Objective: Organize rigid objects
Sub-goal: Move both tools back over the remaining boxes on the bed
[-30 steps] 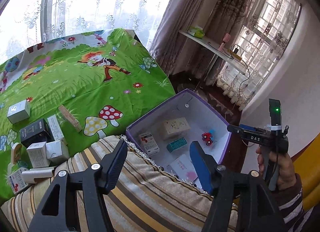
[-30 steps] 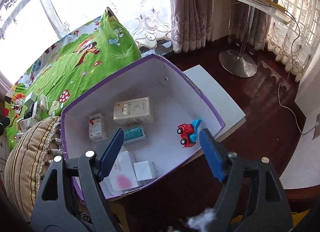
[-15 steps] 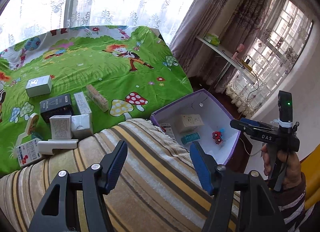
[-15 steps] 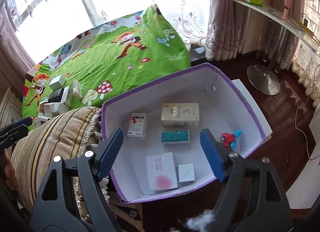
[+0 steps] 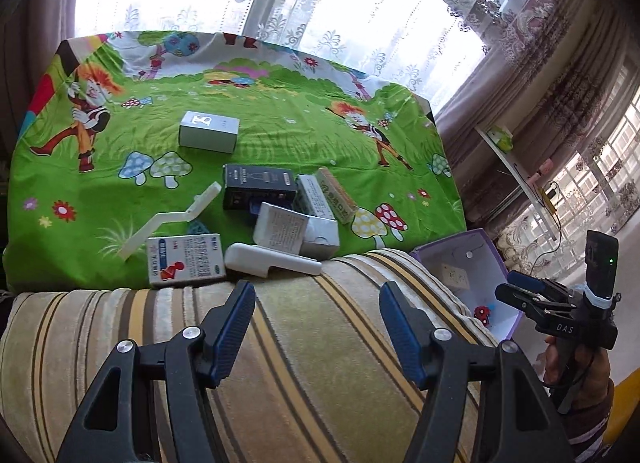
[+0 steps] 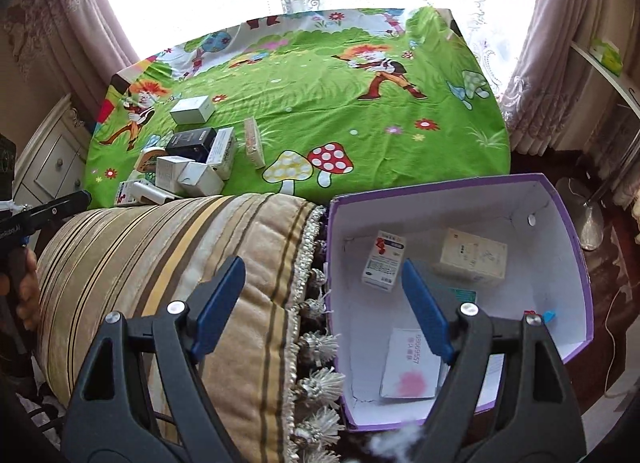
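Several small boxes lie on the green cartoon sheet (image 5: 280,131): a grey box (image 5: 209,131), a black box (image 5: 258,186), a red-and-white medicine box (image 5: 185,259) and a white plastic case (image 5: 272,260). My left gripper (image 5: 318,305) is open and empty above a striped cushion (image 5: 280,363). My right gripper (image 6: 320,295) is open and empty over the cushion edge and the purple box (image 6: 576,239). The purple box holds several small boxes (image 6: 384,263) and a red toy car (image 5: 482,313). The boxes on the sheet also show in the right wrist view (image 6: 192,109).
A white shelf (image 5: 516,167) stands by the curtains at right. A white drawer cabinet (image 6: 52,159) is at the left. Dark wooden floor (image 6: 608,271) surrounds the purple box. The other hand-held gripper (image 5: 560,311) shows at the right of the left wrist view.
Both grippers have swung left, away from the purple box and toward the boxes on the green sheet. Both stay open and empty.
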`<move>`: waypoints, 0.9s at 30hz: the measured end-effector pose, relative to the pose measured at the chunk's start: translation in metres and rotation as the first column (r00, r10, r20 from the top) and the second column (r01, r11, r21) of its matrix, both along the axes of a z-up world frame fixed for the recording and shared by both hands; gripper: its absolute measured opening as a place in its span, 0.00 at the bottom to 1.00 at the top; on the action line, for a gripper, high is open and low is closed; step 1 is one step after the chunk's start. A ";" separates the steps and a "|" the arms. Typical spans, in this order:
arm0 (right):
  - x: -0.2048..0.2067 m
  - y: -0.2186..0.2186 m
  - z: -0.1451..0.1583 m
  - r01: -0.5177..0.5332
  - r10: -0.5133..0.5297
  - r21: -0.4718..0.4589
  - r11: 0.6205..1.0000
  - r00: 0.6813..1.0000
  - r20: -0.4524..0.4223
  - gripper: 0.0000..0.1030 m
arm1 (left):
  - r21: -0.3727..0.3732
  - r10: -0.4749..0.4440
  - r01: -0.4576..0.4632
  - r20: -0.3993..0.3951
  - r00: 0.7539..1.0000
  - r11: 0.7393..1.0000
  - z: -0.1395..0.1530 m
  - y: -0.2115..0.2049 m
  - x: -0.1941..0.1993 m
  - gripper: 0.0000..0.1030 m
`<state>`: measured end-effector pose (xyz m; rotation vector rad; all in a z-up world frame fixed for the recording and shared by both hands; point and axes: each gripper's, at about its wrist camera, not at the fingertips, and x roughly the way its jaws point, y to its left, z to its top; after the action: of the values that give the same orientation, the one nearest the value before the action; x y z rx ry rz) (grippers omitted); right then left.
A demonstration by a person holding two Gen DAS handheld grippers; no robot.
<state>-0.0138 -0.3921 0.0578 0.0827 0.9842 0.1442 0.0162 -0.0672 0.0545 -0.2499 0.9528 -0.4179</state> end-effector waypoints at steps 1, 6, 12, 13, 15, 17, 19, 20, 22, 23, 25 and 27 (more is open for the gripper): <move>0.003 0.004 0.001 -0.012 0.012 -0.001 1.000 1.000 -0.001 0.80 | -0.002 0.009 -0.009 -0.005 1.000 1.000 -0.002 0.005 0.001 0.64; 0.017 0.028 0.004 -0.077 0.077 -0.008 0.997 0.997 -0.005 0.81 | 0.000 0.046 -0.046 -0.018 0.999 0.999 -0.007 0.022 0.007 0.64; 0.037 0.051 0.004 -0.135 0.134 -0.021 0.991 0.991 -0.011 0.81 | 0.016 0.056 -0.056 -0.018 0.998 0.998 -0.010 0.033 0.015 0.64; 0.040 0.055 0.004 -0.140 0.140 -0.021 0.990 0.990 -0.013 0.81 | 0.022 0.057 -0.056 -0.019 0.998 0.998 -0.011 0.034 0.017 0.64; 0.046 0.061 0.004 -0.152 0.152 -0.025 0.988 0.988 -0.011 0.81 | 0.029 0.056 -0.055 -0.021 0.998 0.998 -0.013 0.037 0.021 0.64; 0.054 0.068 0.003 -0.163 0.162 -0.034 0.986 0.987 -0.015 0.81 | 0.039 0.053 -0.052 -0.027 0.998 0.998 -0.015 0.039 0.026 0.64; 0.061 0.074 0.002 -0.173 0.173 -0.038 0.984 0.985 -0.021 0.81 | 0.051 0.054 -0.052 -0.032 0.998 0.997 -0.017 0.041 0.030 0.64; 0.065 0.077 0.001 -0.180 0.179 -0.038 0.983 0.984 -0.023 0.81 | 0.059 0.053 -0.052 -0.032 0.998 0.997 -0.017 0.042 0.032 0.64; 0.072 0.082 0.000 -0.192 0.191 -0.042 0.981 0.981 -0.024 0.81 | 0.073 0.048 -0.046 -0.029 0.998 0.996 -0.018 0.043 0.037 0.64; 0.075 0.084 0.000 -0.196 0.195 -0.043 0.980 0.980 -0.026 0.81 | 0.081 0.043 -0.040 -0.028 0.999 0.996 -0.018 0.043 0.040 0.64; 0.083 0.089 -0.001 -0.205 0.204 -0.046 0.978 0.979 -0.029 0.81 | 0.100 0.035 -0.032 -0.030 0.999 0.994 -0.020 0.043 0.047 0.64; 0.090 0.092 -0.003 -0.212 0.210 -0.043 0.976 0.977 -0.036 0.81 | 0.117 0.031 -0.027 -0.033 0.999 0.993 -0.022 0.043 0.054 0.63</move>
<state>0.0765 -0.2997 0.0551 -0.0633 1.0257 0.3153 0.0706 -0.0242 0.0323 -0.1649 1.0033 -0.3307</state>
